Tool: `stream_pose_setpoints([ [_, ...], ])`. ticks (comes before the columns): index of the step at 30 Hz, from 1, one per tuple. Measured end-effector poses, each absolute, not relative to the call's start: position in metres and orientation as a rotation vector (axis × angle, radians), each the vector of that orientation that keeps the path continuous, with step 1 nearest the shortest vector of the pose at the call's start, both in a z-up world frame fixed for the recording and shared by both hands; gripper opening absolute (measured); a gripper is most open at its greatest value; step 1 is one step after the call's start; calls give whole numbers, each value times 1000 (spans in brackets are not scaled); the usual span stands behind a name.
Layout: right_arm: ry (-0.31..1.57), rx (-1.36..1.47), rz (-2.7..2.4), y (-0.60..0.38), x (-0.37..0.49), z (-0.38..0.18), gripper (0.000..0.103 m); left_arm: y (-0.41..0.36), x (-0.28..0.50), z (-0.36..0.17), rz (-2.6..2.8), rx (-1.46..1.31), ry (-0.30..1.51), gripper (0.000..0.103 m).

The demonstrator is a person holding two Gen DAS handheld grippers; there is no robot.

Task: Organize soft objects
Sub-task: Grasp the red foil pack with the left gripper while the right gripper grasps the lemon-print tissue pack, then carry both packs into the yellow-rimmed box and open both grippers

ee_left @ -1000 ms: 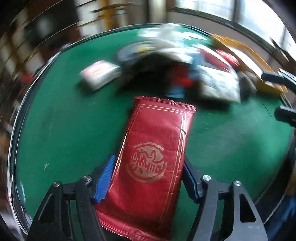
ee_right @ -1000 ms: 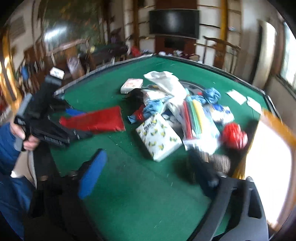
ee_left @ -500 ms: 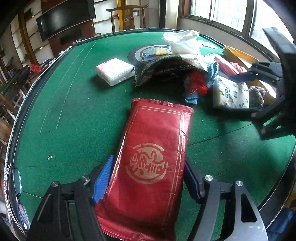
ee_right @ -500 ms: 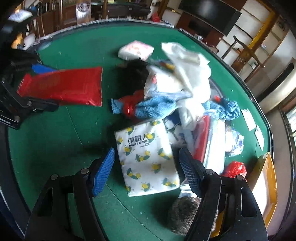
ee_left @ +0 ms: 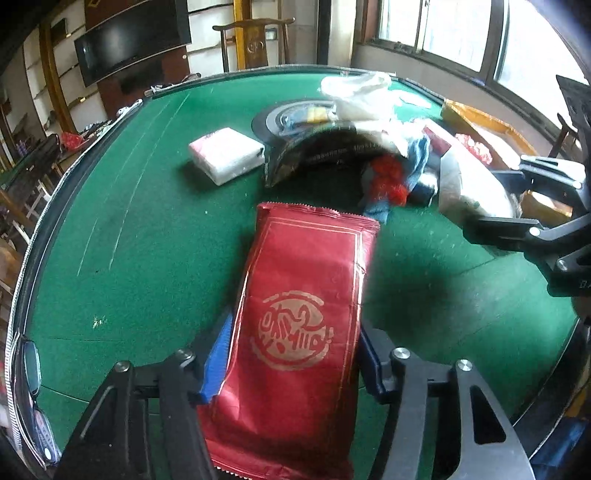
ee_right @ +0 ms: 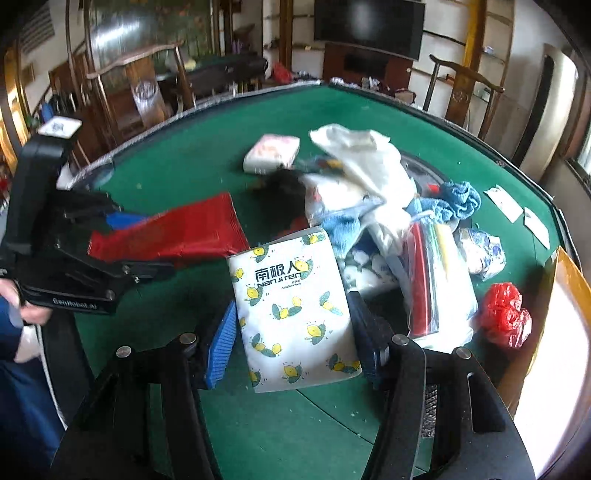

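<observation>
We see a round green felt table (ee_left: 140,229) in a wood-furnished room. A dark television (ee_right: 369,26) hangs on the far wall, a wooden chair (ee_right: 461,96) stands behind the table, and daylight enters through windows (ee_left: 461,33).

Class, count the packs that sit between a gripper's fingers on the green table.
2. The red foil pack lies between the left gripper fingers; the lemon-print tissue pack between the right gripper fingers. Both grippers are closing.

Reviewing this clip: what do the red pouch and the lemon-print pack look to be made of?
Red pouch: likely matte foil or plastic film, judging by the creases, serrated sealed end and gold print. Lemon-print pack: thin soft plastic wrap, slightly glossy, bulging as over tissues; contents unseen.
</observation>
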State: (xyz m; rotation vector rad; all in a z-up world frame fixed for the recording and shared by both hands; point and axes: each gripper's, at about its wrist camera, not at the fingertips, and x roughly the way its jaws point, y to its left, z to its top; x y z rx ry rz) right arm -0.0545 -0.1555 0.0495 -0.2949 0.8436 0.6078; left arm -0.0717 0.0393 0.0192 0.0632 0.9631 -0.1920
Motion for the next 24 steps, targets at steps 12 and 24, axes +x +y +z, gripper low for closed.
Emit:
stream_pose_setpoints([
  [12, 734, 5, 502, -215, -19, 79, 57, 11, -61, 65, -233, 49, 849, 58],
  [24, 693, 368, 96, -370, 40, 114, 57, -127, 4, 126, -413, 139, 750, 59],
])
